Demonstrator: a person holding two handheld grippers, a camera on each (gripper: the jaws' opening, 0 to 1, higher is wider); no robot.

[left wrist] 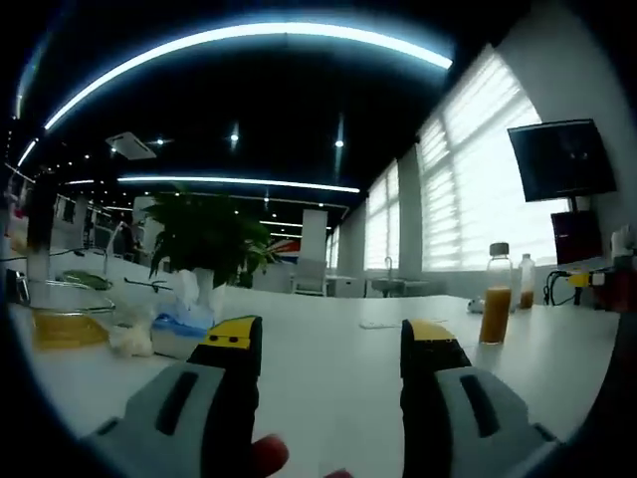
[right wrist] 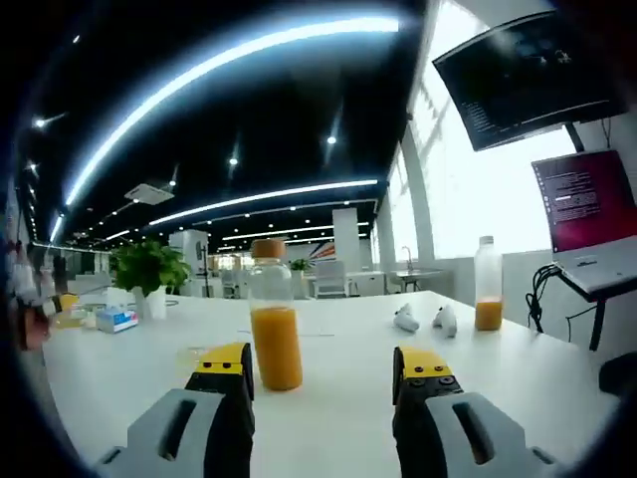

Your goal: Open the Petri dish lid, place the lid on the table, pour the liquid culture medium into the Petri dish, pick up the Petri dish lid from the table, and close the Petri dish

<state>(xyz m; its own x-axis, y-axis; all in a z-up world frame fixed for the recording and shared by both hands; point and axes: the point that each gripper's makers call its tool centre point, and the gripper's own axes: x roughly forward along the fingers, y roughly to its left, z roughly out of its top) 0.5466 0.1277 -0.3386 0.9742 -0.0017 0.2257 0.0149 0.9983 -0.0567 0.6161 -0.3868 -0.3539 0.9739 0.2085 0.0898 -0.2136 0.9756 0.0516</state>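
In the left gripper view the left tongs (left wrist: 331,344) are standing with their yellow-tipped jaws spread wide and nothing between them, hovering low over the white surface (left wrist: 328,398). A fingertip (left wrist: 269,456) is peeking up between the jaw bases at the bottom edge. Further out on the right, a bottle of orange liquid (left wrist: 497,296) with a grey cap is standing upright on the surface, with a second, smaller bottle (left wrist: 527,282) just behind it. Out to the left, a clear shallow dish (left wrist: 66,326) holding yellowish liquid is sitting near the surface's edge, beside some crumpled white tissue (left wrist: 131,339) and a blue box (left wrist: 184,321). A potted plant (left wrist: 207,239) is rising behind them. Whether that dish is the Petri dish, I cannot tell.

In the right gripper view the right tongs (right wrist: 323,370) are likewise gaping apart and gripping nothing. Just beyond them, closer to the left jaw, the bottle of orange liquid (right wrist: 273,317) with a brown cap is standing upright, apart from both jaws. Well off to the right, another bottle (right wrist: 487,285) with orange liquid at its bottom is standing near two small white objects (right wrist: 425,319).
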